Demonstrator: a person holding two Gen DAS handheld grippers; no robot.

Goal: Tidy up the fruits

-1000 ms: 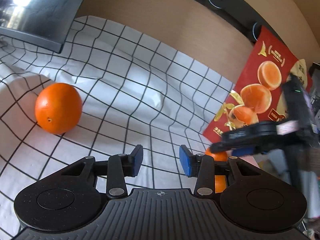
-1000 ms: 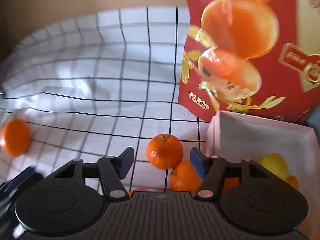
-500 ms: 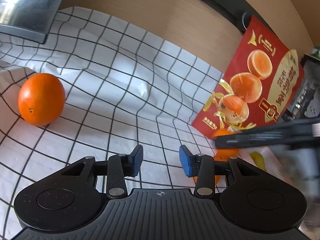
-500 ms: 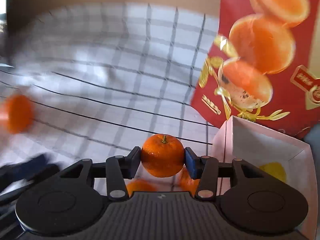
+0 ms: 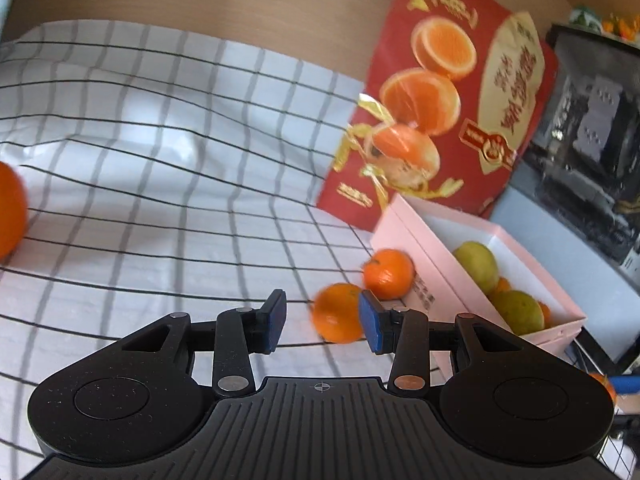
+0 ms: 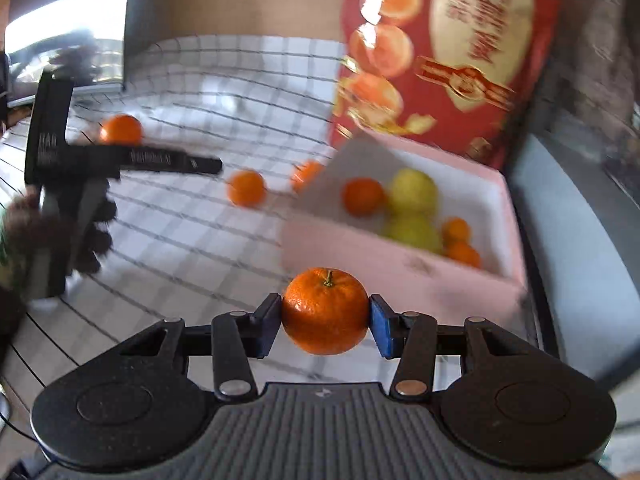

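My right gripper (image 6: 325, 322) is shut on a small mandarin (image 6: 325, 310) and holds it in the air, in front of the pink box (image 6: 384, 268). The box holds yellow-green fruits (image 6: 414, 190) and several small oranges (image 6: 362, 196). My left gripper (image 5: 322, 320) is open and empty above the cloth, with a mandarin (image 5: 338, 312) just beyond its right fingertip and another (image 5: 388, 274) against the pink box (image 5: 416, 248). A big orange (image 5: 10, 212) lies at the far left. The left gripper also shows in the right wrist view (image 6: 120, 160).
A white checked cloth (image 5: 160, 160) covers the table. A red fruit carton (image 5: 440, 92) stands behind the box. Two loose mandarins (image 6: 246, 188) lie left of the box, and the big orange (image 6: 120, 130) farther back. Dark equipment (image 5: 592, 136) stands at the right.
My right gripper has closed on the mandarin and lifted it up and back from the cloth. My left gripper has swung right, from the big orange to the mandarins by the box.
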